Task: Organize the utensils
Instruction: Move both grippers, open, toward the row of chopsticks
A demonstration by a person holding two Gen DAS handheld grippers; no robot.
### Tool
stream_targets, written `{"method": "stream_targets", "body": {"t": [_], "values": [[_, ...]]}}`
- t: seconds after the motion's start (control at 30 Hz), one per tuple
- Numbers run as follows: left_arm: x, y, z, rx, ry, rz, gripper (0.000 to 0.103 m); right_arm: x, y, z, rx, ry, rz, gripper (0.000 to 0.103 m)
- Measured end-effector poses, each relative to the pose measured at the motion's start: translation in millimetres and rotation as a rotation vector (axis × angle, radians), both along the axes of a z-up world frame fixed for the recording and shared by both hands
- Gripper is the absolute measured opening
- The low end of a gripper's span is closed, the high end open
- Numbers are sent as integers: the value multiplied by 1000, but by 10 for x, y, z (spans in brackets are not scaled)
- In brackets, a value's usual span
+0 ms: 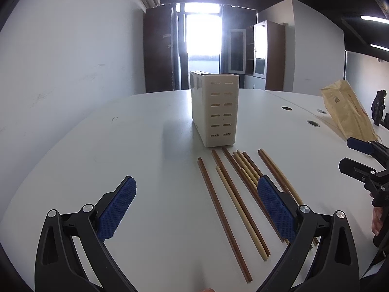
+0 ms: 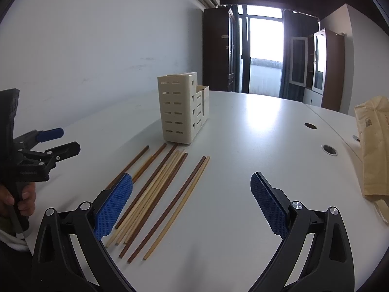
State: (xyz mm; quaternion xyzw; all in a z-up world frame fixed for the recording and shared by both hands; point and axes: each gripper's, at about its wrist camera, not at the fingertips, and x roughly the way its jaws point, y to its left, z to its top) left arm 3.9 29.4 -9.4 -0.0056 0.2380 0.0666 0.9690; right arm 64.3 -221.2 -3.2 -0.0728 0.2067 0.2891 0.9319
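Cream plastic, slotted along its walls, the utensil holder (image 1: pixel 214 109) stands upright on the white table (image 1: pixel 150 160), its open top facing up so that long things can be dropped in from above. In the right wrist view a lower compartment shows on its far side; nothing can be seen inside either one from these angles. Just in front of its base lie the chopsticks (image 2: pixel 155 194), dark brown and pale bamboo mixed together, flat on the table and roughly parallel, their far ends pointing toward the holder. Several overlap or touch, while one dark stick (image 1: pixel 222 219) lies a little apart on the left of the group, which would make it the easier first pick.

The left gripper (image 1: pixel 197 206) hovers low over the near ends of the sticks with its blue-padded fingers spread wide and nothing between them. The right gripper (image 2: pixel 192 204) is likewise splayed and empty, held to the right of the pile over bare table. Both seem posed for an approach, so sorting appears not yet begun. A tan paper bag (image 2: pixel 374 150) leans at the far right, clear of the work.
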Motion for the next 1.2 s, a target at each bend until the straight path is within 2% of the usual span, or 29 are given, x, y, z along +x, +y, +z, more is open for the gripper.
{"method": "stream_targets", "body": {"t": [0.3, 0.63, 0.77, 1.2], "values": [[42, -1, -5, 6, 12, 1, 97, 74, 42, 19, -20, 5, -6, 99], [178, 127, 3, 3, 20, 48, 97, 250, 160, 6, -36, 41, 0, 99], [265, 184, -25, -17, 43, 54, 97, 364, 184, -16, -16, 93, 16, 99], [737, 257, -71, -39, 130, 12, 97, 758, 352, -99, -91, 169, -13, 98]]}}
